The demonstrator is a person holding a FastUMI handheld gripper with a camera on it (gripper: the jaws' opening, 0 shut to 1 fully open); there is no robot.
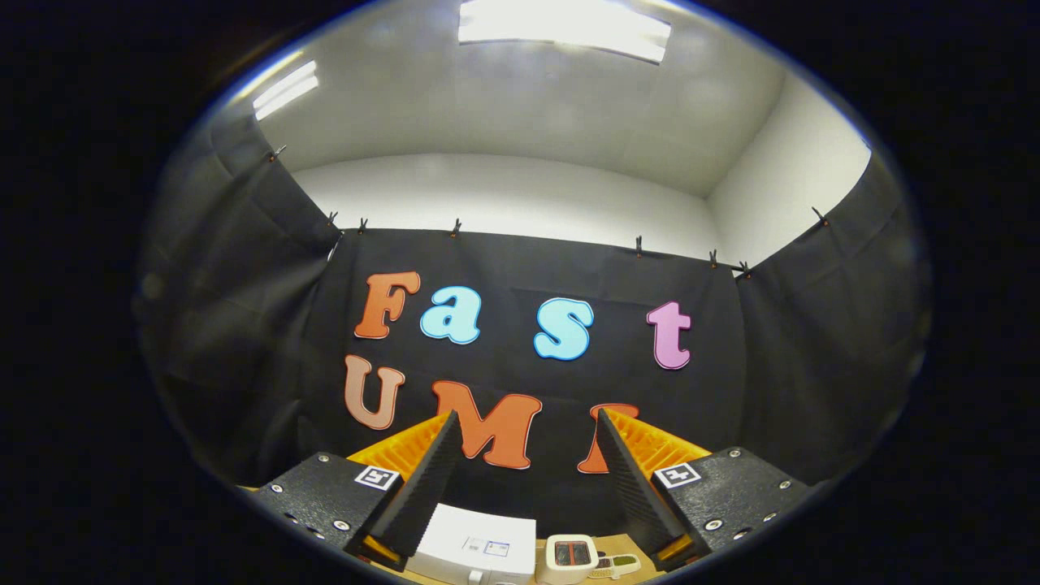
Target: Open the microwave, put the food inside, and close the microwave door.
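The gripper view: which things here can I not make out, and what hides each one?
- White box-shaped microwave, gripper view: only its top shows, between and below the open gripper; the door is cut off, so open or shut is unclear.
- Small white device with a dark screen: too small and partly cut off to identify.
- Small pale object with green beside it: too small to tell.
- Wooden tabletop: mostly hidden by the fingers.
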